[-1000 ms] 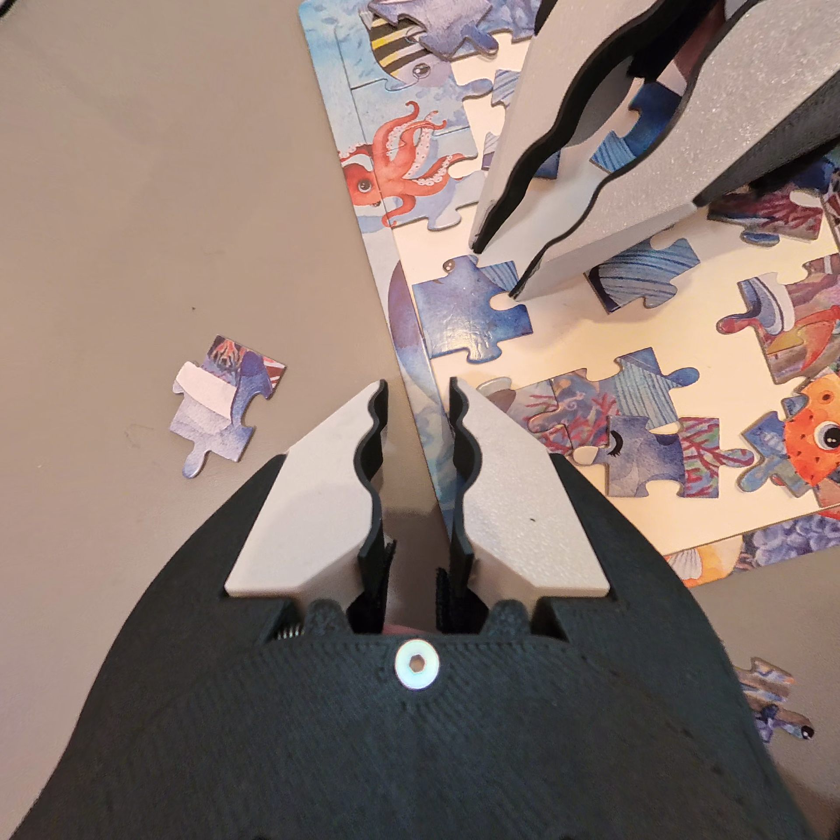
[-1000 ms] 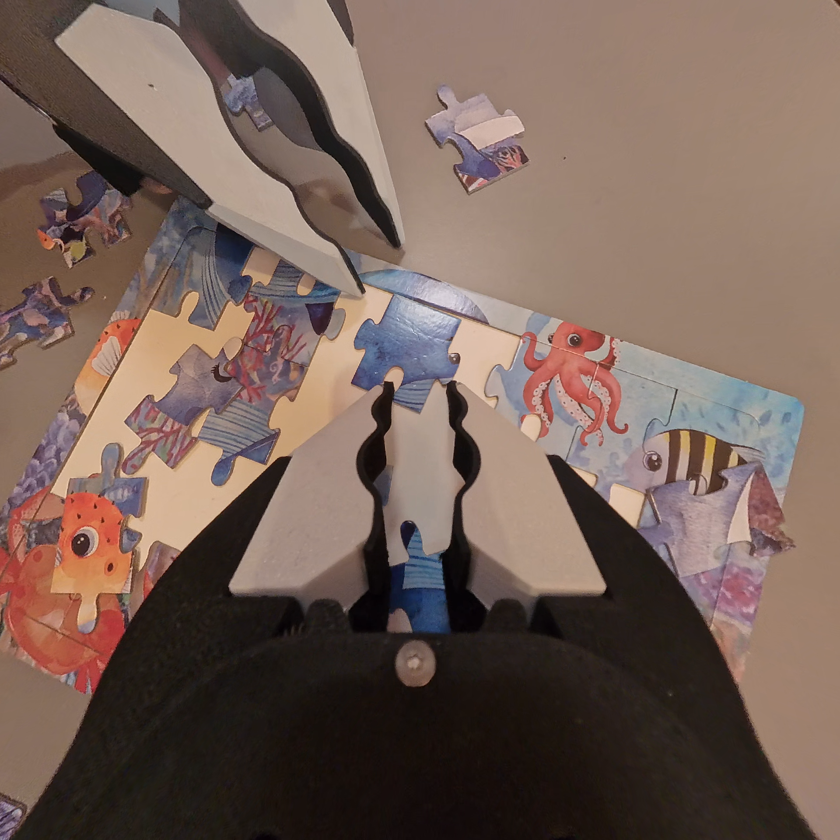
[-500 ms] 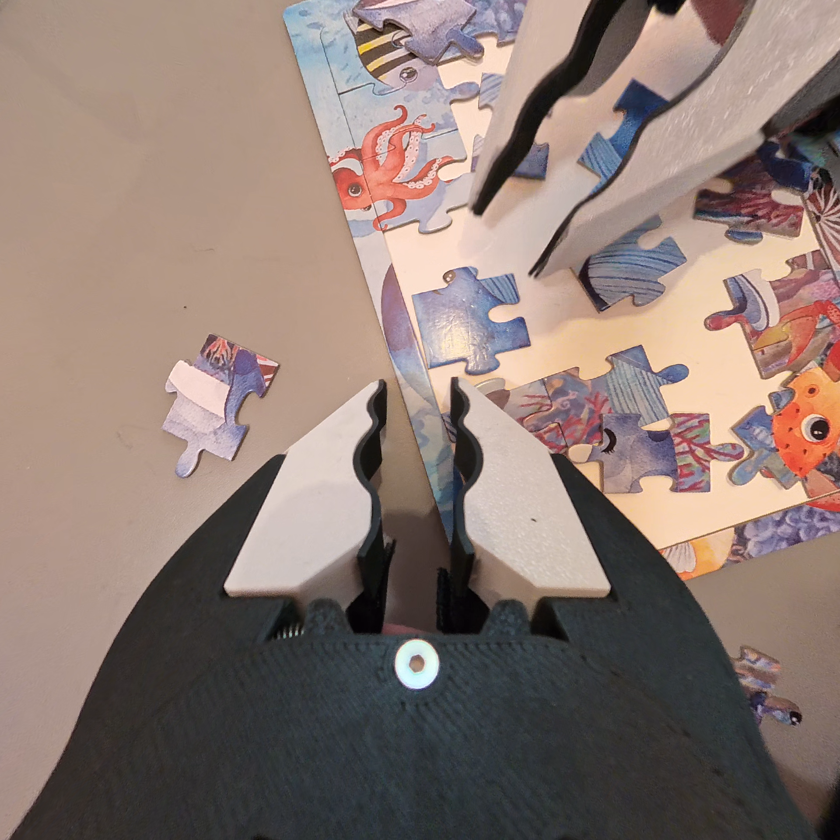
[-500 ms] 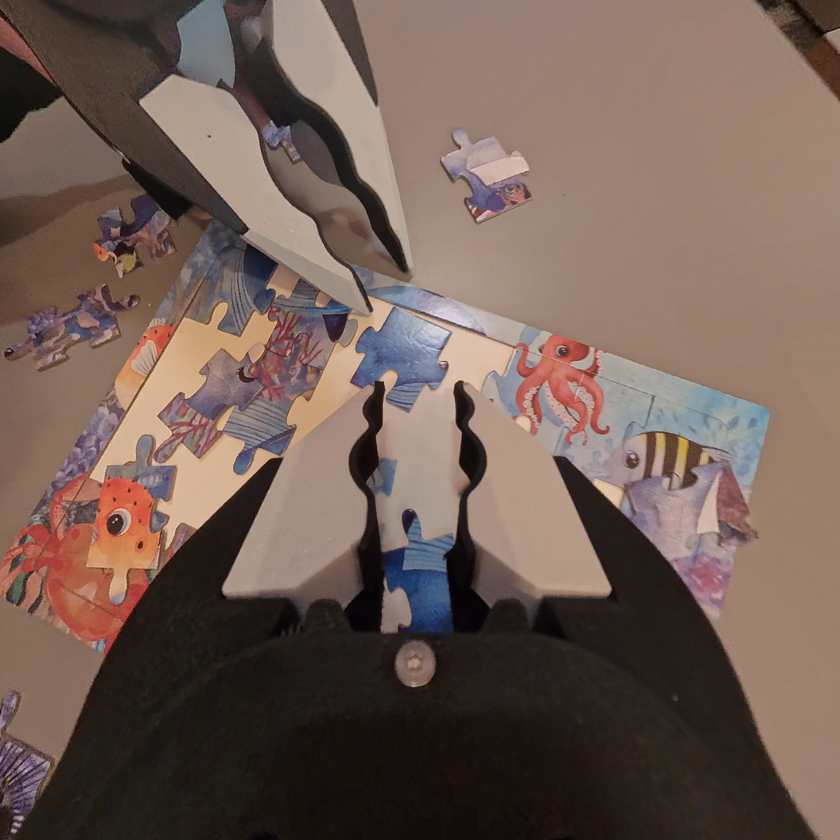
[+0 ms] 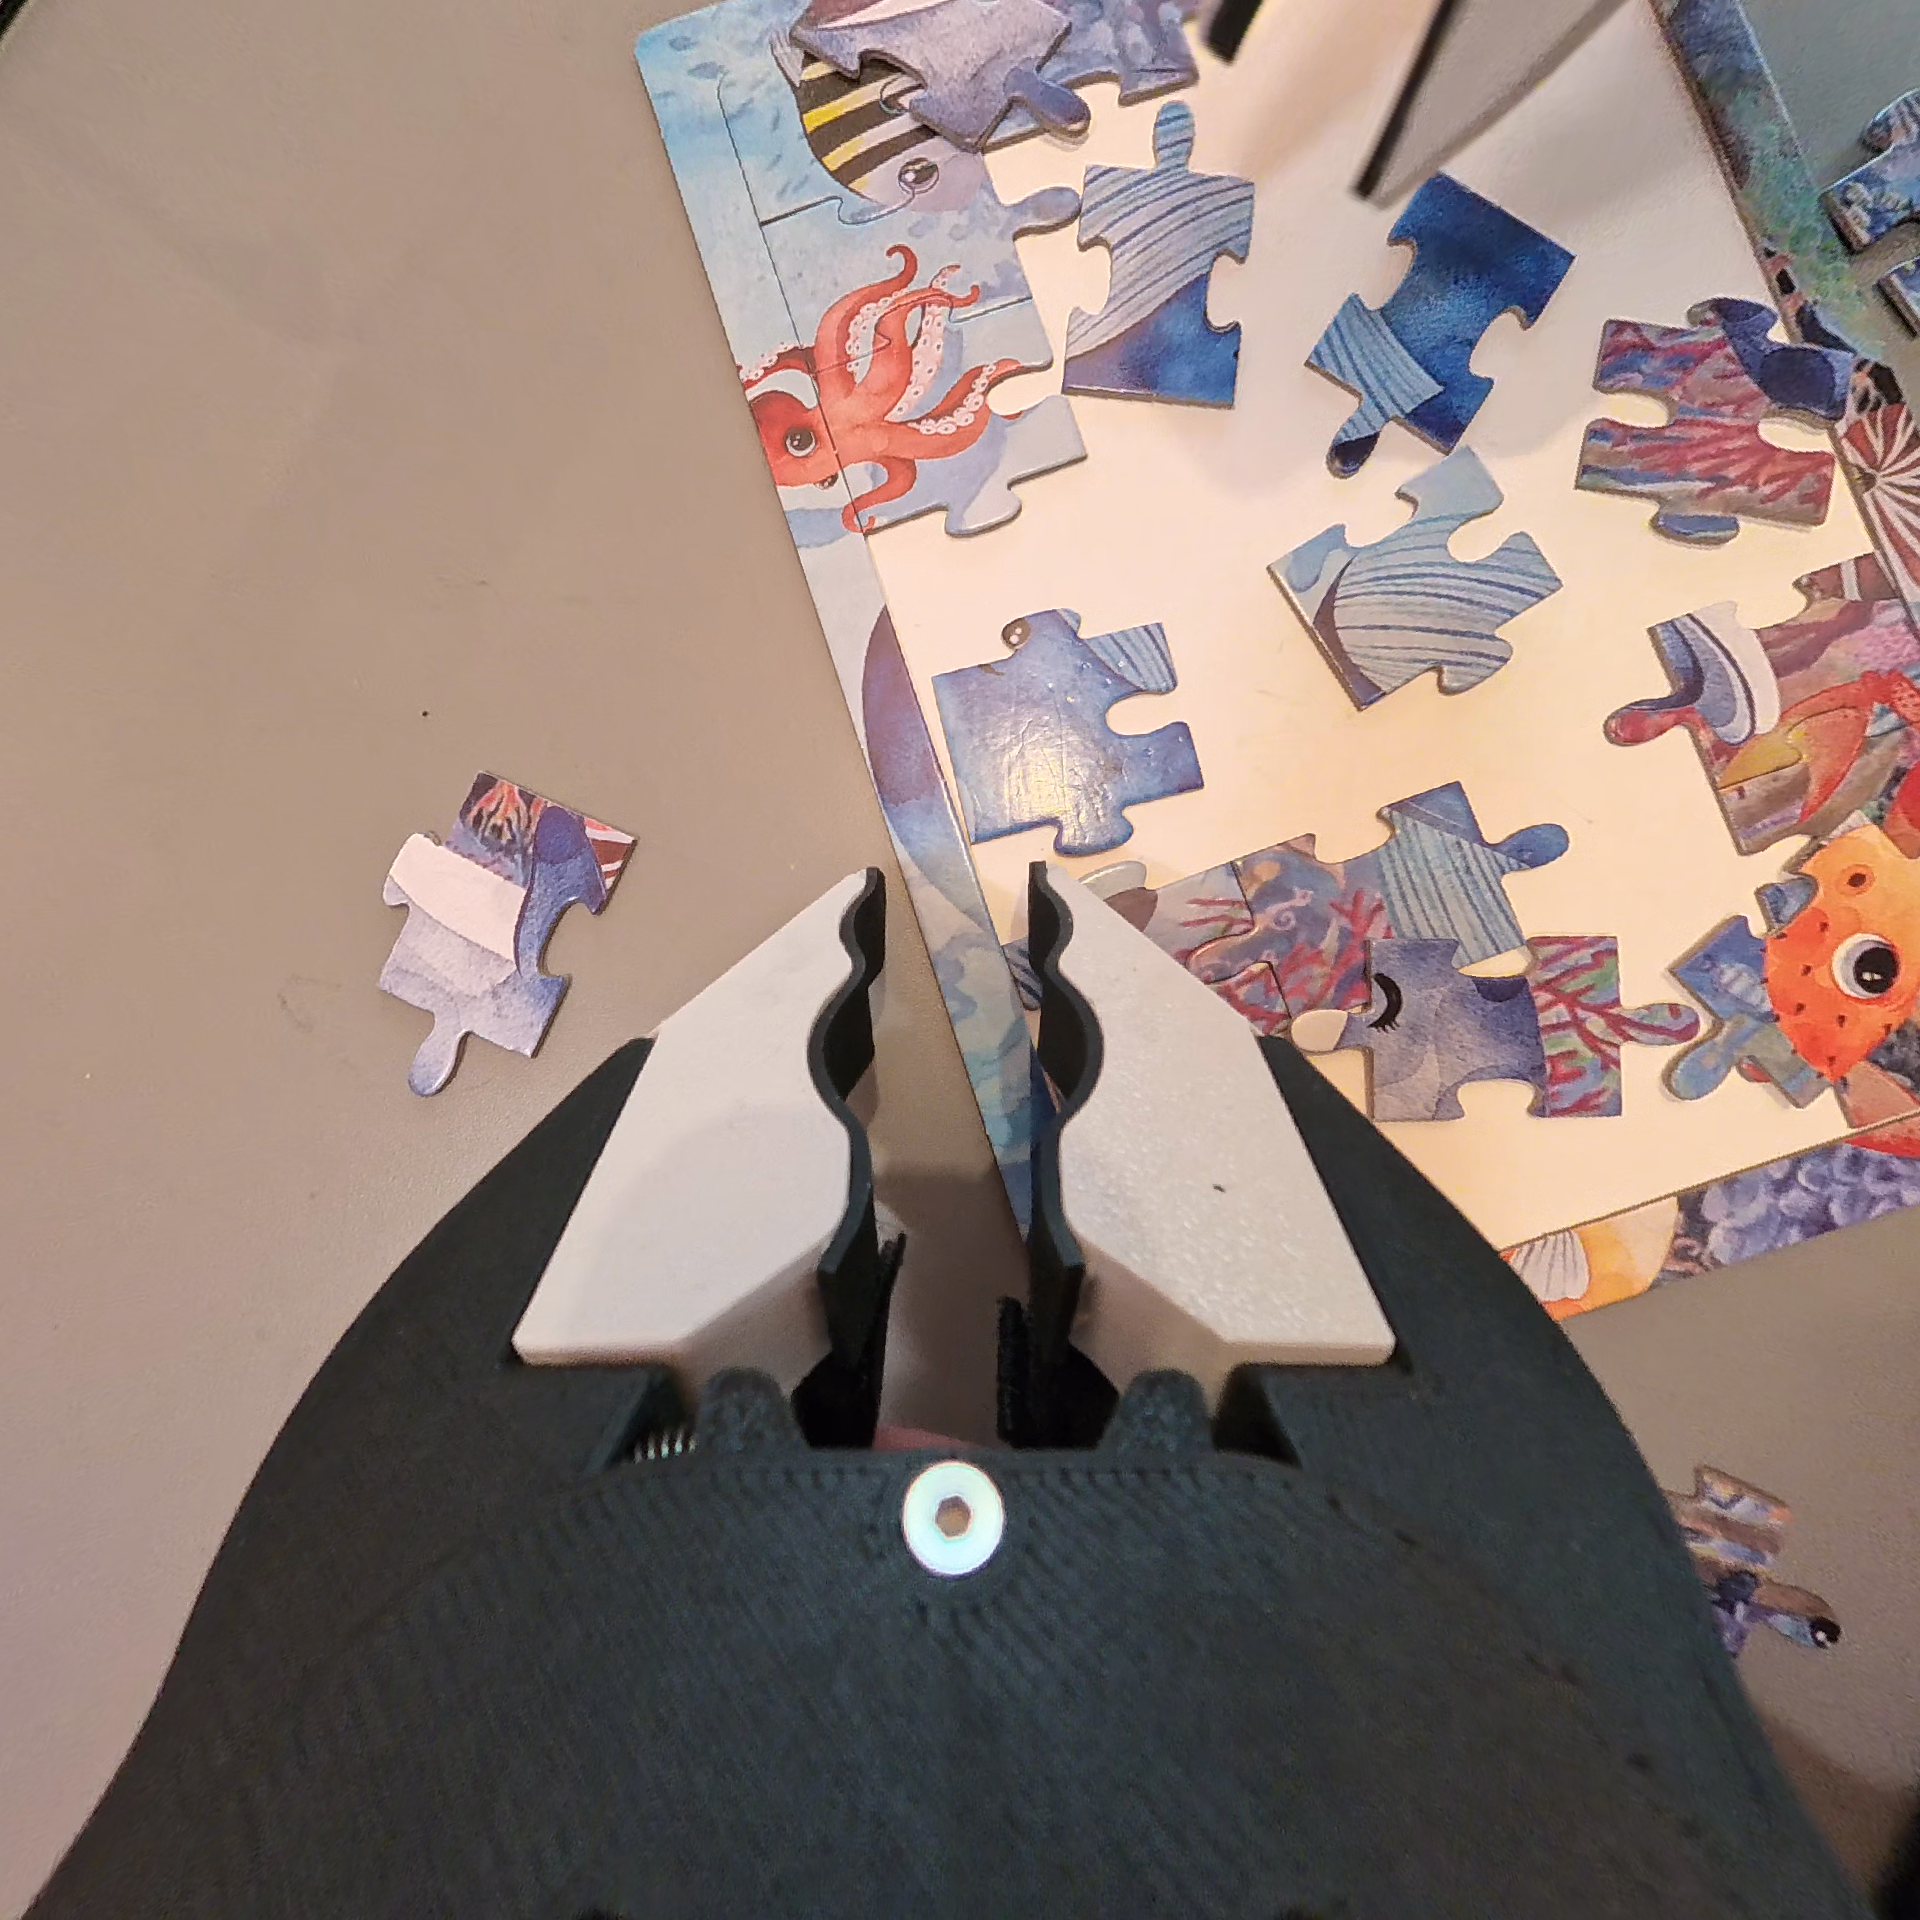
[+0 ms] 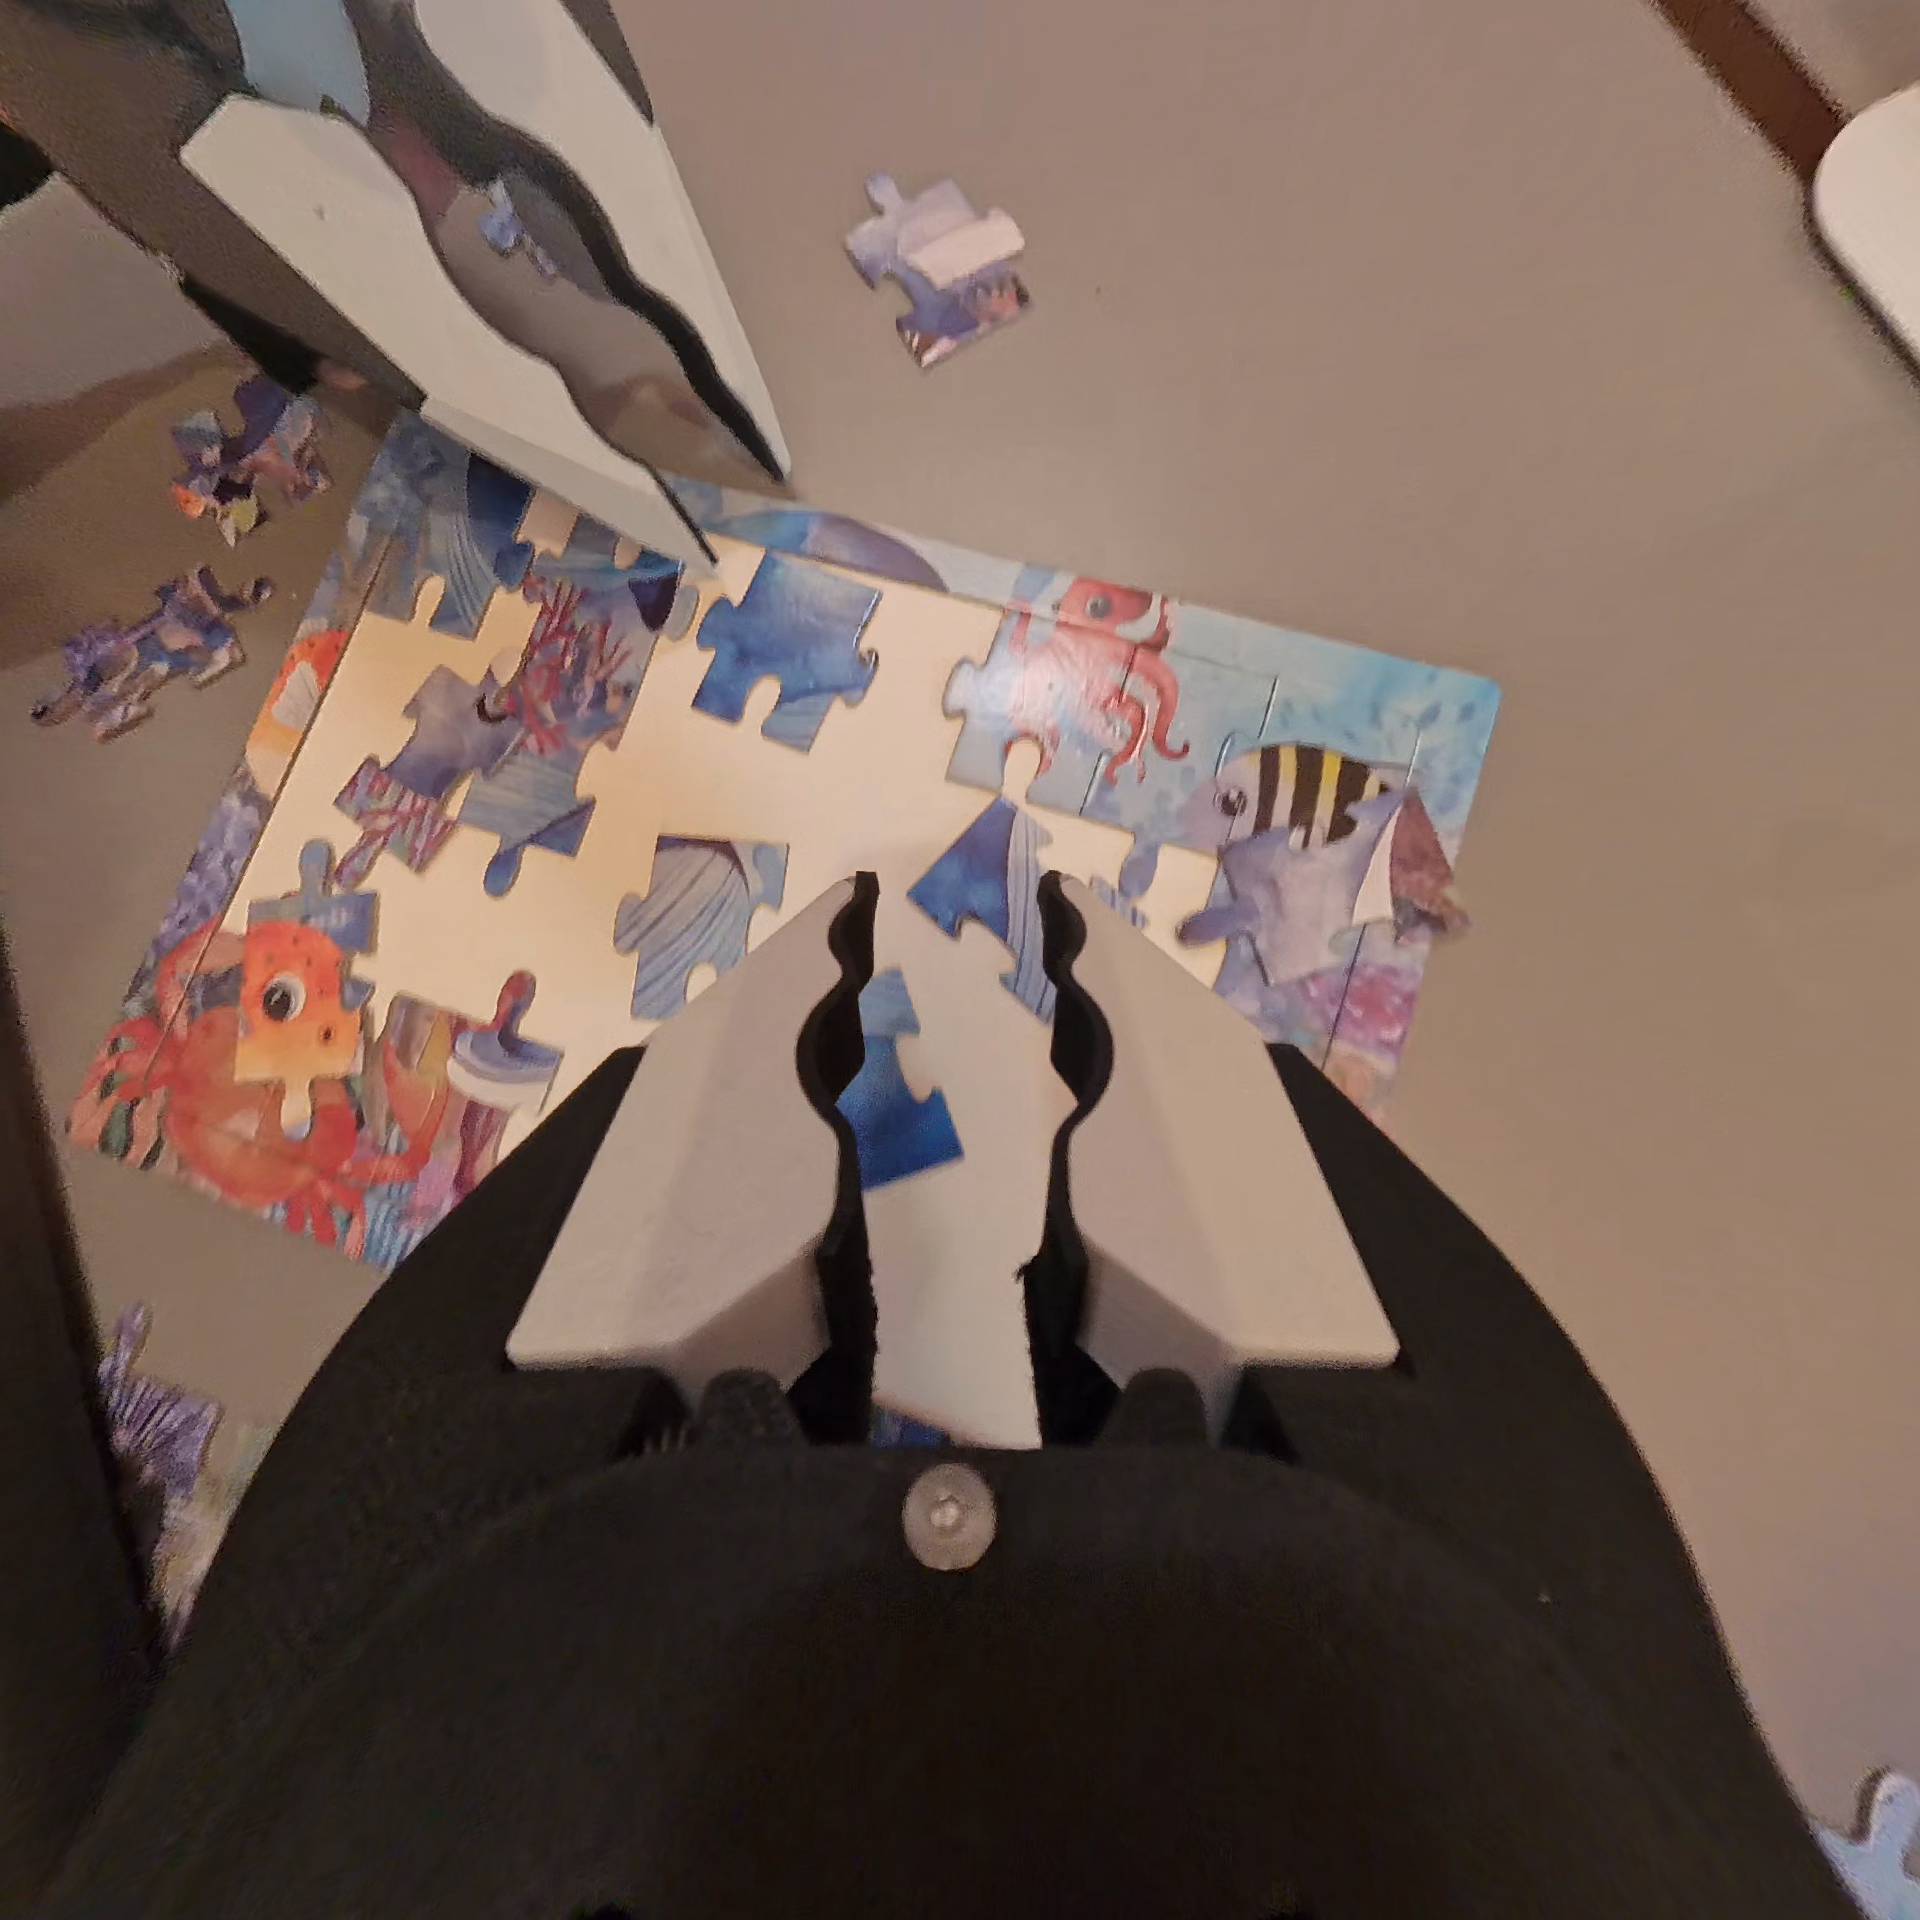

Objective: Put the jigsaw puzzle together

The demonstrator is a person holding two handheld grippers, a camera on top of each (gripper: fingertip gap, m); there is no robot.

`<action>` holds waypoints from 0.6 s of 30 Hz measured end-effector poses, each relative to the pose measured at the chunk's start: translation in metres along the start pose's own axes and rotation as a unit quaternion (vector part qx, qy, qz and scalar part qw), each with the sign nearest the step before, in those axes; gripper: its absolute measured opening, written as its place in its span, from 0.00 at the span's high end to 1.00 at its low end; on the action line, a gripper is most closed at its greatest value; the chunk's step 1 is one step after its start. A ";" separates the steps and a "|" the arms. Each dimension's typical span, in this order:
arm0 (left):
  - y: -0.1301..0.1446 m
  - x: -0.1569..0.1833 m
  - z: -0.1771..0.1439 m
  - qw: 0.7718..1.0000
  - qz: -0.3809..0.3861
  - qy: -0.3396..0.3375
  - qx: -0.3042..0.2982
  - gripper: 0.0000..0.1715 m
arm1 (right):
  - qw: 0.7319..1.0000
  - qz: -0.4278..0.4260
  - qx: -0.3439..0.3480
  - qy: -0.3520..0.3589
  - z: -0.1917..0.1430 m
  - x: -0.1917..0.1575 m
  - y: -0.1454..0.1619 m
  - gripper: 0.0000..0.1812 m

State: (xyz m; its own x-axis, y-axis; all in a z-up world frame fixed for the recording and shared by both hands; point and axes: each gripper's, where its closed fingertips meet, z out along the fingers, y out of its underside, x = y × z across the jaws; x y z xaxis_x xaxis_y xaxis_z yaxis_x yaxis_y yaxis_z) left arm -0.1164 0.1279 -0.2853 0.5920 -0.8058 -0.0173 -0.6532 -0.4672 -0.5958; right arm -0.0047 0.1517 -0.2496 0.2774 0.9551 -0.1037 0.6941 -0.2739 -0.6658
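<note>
Left wrist view: I see a loose piece (image 5: pixel 506 948) on the worktop (image 5: pixel 312 416), my left gripper (image 5: pixel 956 896) with jaws parted and empty, then the puzzle board (image 5: pixel 1226 665). My right gripper (image 6: pixel 958 883), jaws apart, empty, hangs above its scattered pieces.

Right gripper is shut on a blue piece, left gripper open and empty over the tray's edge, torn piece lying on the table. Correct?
One error: the right gripper is open and holds nothing; the right wrist view shows the blue piece lying on the tray. The left gripper is open and empty over the tray's edge, the torn piece on the table.
</note>
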 end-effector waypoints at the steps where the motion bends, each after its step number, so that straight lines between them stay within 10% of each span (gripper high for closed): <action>1: 0.000 0.000 0.000 1.000 0.000 0.000 0.000 0.85 | 1.000 0.003 -0.020 -0.014 -0.003 -0.002 0.008 0.82; 18: -0.002 0.001 0.001 1.000 0.005 0.001 0.002 0.85 | 0.987 -0.091 -0.123 -0.042 0.002 -0.020 0.053 0.91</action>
State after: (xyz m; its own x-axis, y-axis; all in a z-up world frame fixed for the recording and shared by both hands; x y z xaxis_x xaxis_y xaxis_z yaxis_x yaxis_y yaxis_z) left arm -0.1138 0.1282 -0.2853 0.5846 -0.8111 -0.0221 -0.6570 -0.4572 -0.5995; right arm 0.0253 0.1185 -0.2848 0.0838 0.9943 -0.0664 0.8708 -0.1055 -0.4801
